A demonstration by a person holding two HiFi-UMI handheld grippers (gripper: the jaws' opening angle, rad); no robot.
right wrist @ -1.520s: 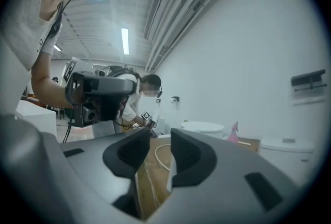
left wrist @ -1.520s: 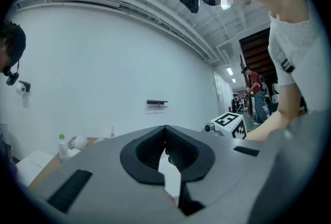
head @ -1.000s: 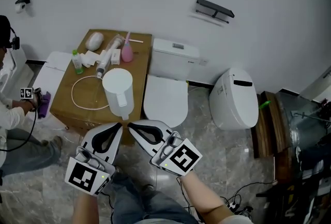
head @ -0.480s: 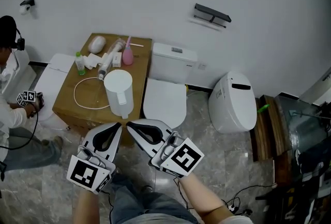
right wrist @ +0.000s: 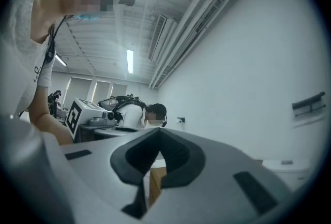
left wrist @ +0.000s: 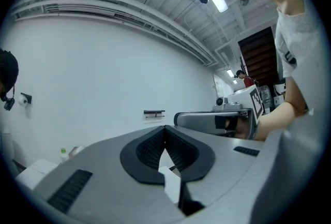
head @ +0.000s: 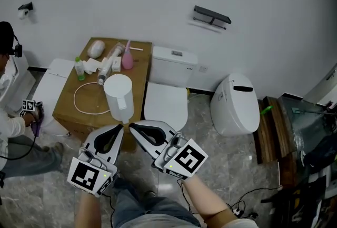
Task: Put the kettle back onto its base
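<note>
While both grippers sit low in the head view, the white kettle (head: 119,94) stands upright on the brown bench (head: 92,96) left of centre, just above them, with its handle turned toward them. Whether its base lies beneath it cannot be told. A white cable (head: 77,101) loops on the bench to the kettle's left, and a green-capped bottle (head: 79,67) and a pink bottle (head: 127,61) stand at the bench's upper end. A white toilet (head: 167,100) is just beside the bench on the right. The left gripper (head: 121,127) and right gripper (head: 131,126) point at the kettle, tips close to each other and apart from it.

Seen in the left gripper view, its fingers (left wrist: 147,148) are pressed together at the tips, gripping nothing; a white shape shows through the gap below them.

Seen in the right gripper view, its fingers (right wrist: 176,158) likewise meet at the tips and hold nothing, with the bench's brown edge behind the gap.
</note>
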